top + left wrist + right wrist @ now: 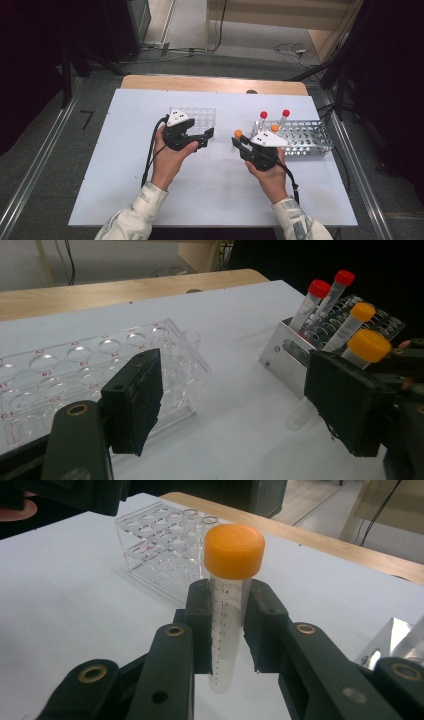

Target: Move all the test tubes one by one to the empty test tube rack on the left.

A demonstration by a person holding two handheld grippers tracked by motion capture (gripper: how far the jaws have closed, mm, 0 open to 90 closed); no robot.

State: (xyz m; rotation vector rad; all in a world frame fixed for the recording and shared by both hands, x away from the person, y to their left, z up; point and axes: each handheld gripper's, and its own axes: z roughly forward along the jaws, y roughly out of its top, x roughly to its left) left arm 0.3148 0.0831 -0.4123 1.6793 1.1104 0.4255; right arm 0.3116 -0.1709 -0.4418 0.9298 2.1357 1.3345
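Jaws first: right gripper (227,625) is clamped on an orange-capped tube (227,610), held upright w/ cap above the pads and the clear graduated body between them; left gripper (235,400) has its jaws spread wide, nothing between them. Room: dark at both sides, grey floor w/ metal rails (47,150) along the table edges, cables (290,50) on the floor beyond, pale wood panelling at the back. Table (125,190) is a white sheet over a wooden top (bare wood strip shows at the far edge). On it, a metal tube rack (310,137) at the right holding two red-capped tubes (274,117) and one more orange-capped one (274,128), and a clear plastic rack (202,117) left of centre, just beyond the left gripper. The held tube sits betw. the two racks, nearer the metal one.
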